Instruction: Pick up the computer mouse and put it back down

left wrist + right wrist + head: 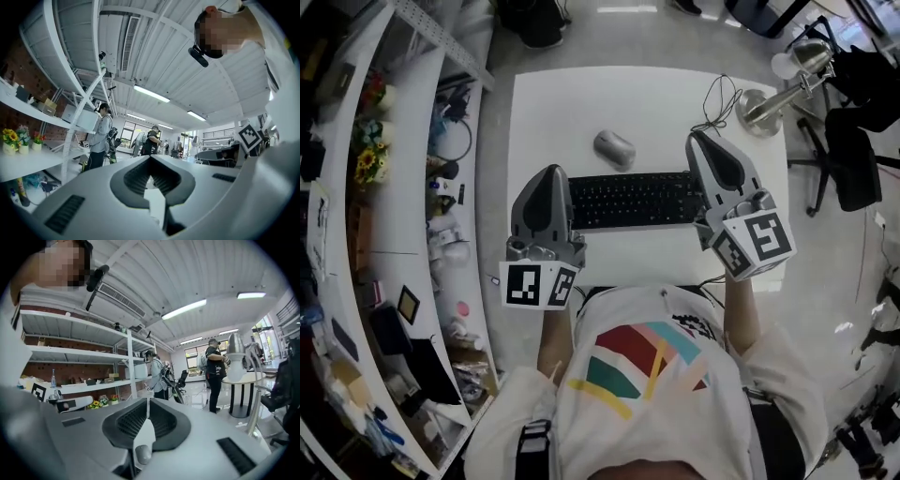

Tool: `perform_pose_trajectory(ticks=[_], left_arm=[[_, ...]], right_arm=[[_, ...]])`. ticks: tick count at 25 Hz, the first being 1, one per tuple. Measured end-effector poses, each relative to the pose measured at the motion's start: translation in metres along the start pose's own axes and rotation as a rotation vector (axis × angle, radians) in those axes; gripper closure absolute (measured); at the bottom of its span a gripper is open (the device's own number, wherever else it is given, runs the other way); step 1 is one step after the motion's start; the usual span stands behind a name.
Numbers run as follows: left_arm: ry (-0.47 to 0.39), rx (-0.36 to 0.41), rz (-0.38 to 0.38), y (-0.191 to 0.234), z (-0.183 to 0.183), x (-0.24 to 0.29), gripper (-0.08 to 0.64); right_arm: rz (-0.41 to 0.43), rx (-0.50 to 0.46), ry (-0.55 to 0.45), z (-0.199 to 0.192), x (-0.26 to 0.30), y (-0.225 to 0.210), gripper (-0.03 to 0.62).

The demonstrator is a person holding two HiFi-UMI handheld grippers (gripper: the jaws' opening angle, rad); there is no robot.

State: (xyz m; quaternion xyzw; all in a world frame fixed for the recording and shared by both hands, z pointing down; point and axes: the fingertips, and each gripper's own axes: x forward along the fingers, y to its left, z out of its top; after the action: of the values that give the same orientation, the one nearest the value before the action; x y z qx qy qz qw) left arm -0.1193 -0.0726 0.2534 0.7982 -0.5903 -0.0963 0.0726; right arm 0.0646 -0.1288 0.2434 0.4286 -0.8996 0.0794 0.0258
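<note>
Head view is showing the computer mouse (614,147) lying on the desk (553,112), just beyond the keyboard (633,200). The left tongs (551,173) and right tongs (699,141) are hovering nearer, both pressed together and empty. The mouse is either awaiting pickup or already back down.

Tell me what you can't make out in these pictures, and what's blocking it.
Keyboard: head view, both ends covered by the left gripper and right gripper.
Mouse: left gripper view, blocked by that gripper's own body; right gripper view, only glimpsed through a slit below its shut jaws.
Shelf items: head view, too small and dark to name.
</note>
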Motion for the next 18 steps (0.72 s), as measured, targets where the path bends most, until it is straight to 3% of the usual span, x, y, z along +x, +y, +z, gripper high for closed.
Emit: perform_pose_trajectory(ticks=[5, 10, 18], left_arm=[[-0.02, 0.032, -0.049, -0.011, 0.016, 0.007, 0.515], [-0.041, 0.045, -0.07, -0.015, 0.027, 0.013, 0.515], [-0.045, 0.03, -0.075, -0.016, 0.024, 0.02, 0.515]], right_arm=[[-0.085, 0.045, -0.068, 0.004, -0.039, -0.007, 0.561], [-0.164, 0.049, -0.029, -0.008, -0.061, -0.016, 0.579], [-0.162, 0.073, 0.029, -0.028, -0.066, -0.022, 0.579]])
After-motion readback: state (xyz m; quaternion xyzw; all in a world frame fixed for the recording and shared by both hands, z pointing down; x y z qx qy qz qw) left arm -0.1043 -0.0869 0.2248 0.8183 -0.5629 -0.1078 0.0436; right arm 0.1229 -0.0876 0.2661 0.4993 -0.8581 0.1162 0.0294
